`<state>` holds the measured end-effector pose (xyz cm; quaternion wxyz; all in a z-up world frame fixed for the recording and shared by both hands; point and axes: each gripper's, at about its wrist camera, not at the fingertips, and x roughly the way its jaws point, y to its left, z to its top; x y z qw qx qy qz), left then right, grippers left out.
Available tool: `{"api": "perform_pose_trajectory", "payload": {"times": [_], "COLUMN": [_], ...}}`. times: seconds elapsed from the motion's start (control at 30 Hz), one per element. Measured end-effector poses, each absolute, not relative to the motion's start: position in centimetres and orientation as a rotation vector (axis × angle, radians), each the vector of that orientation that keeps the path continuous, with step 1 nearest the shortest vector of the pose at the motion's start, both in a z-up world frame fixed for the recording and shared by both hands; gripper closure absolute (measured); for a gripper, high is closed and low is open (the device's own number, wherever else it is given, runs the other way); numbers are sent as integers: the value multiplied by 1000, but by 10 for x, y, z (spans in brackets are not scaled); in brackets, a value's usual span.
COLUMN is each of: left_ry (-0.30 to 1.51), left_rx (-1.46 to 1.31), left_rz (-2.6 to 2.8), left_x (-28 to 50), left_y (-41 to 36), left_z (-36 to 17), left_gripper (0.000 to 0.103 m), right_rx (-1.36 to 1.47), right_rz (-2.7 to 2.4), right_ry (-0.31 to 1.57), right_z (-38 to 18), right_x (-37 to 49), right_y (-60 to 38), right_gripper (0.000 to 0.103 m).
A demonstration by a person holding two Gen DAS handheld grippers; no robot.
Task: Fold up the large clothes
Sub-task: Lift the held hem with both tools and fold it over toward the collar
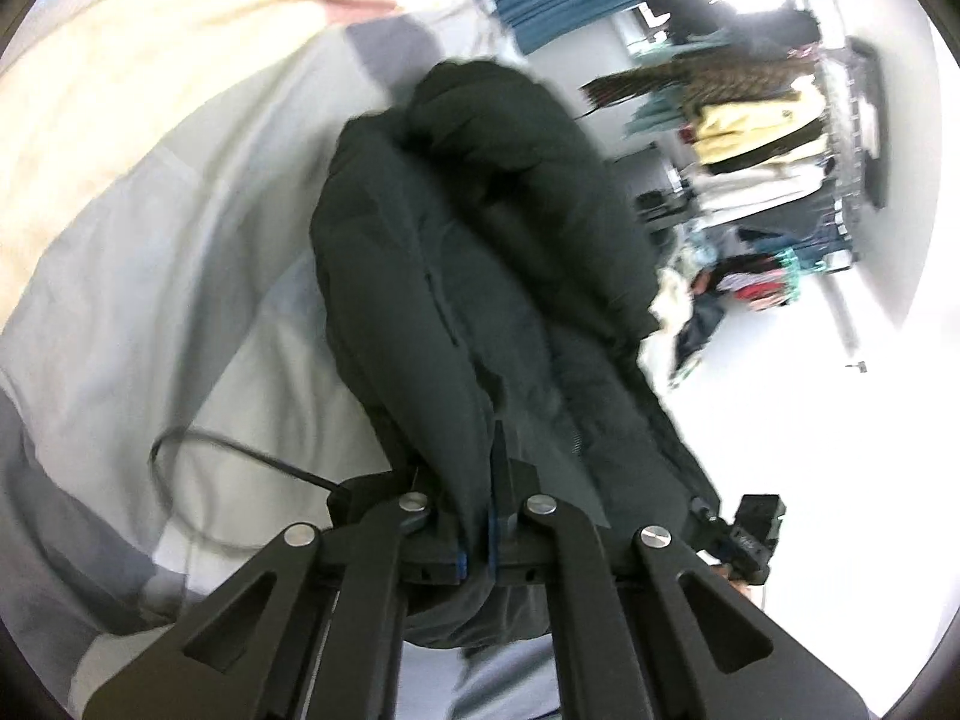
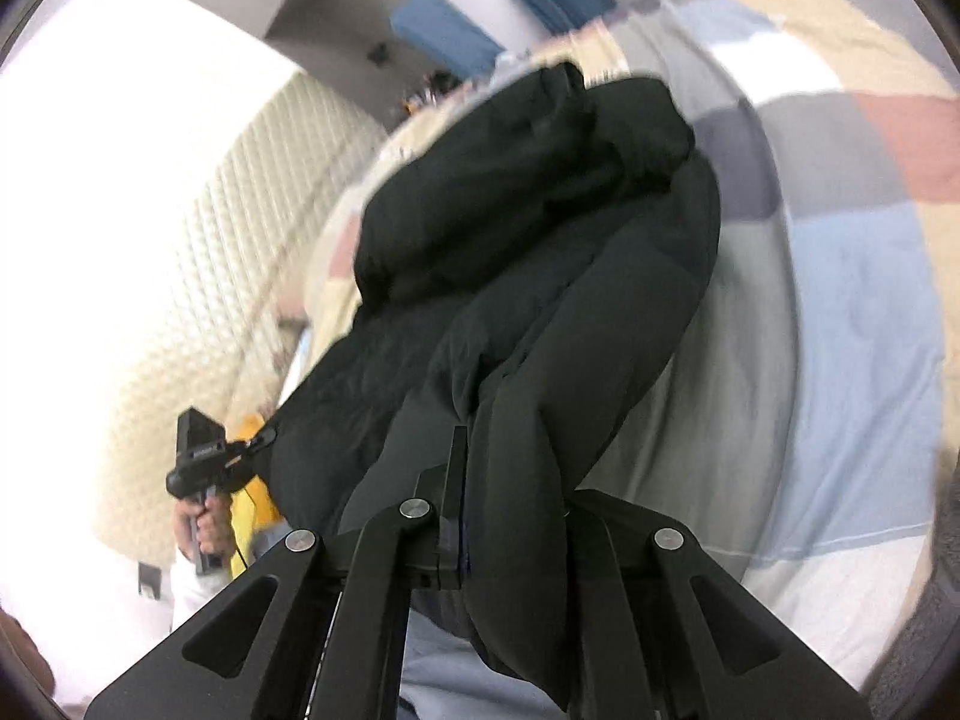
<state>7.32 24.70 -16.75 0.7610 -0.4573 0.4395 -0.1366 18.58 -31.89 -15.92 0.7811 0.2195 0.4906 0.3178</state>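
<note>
Both hand-held grippers, left and right, are pinching one edge of the black jacket, its long axis running away from them, far end bunched on the patchwork bed toward its far edge.

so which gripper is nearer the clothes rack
Left. The left gripper, shut on the black jacket, has the clothes rack ahead to its right; the right gripper view shows none.
</note>
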Motion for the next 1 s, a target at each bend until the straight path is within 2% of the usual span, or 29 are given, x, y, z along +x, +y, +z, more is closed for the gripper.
{"api": "perform_pose_trajectory", "payload": {"times": [0.27, 0.8, 1.0], "left_ry": [844, 867, 862], "left_rx": [-995, -1011, -962], "left_rz": [-340, -320, -293], "left_x": [50, -47, -39], "left_y": [248, 230, 225], "left_z": [-110, -85, -68], "left_gripper": [100, 100, 100], "right_rx": [526, 644, 661], "right_rz": [744, 713, 704], "right_ry": [902, 759, 738], "right_z": [-112, -81, -71], "right_x": [161, 42, 39], "right_y": [-336, -400, -409], "right_gripper": [98, 99, 100]}}
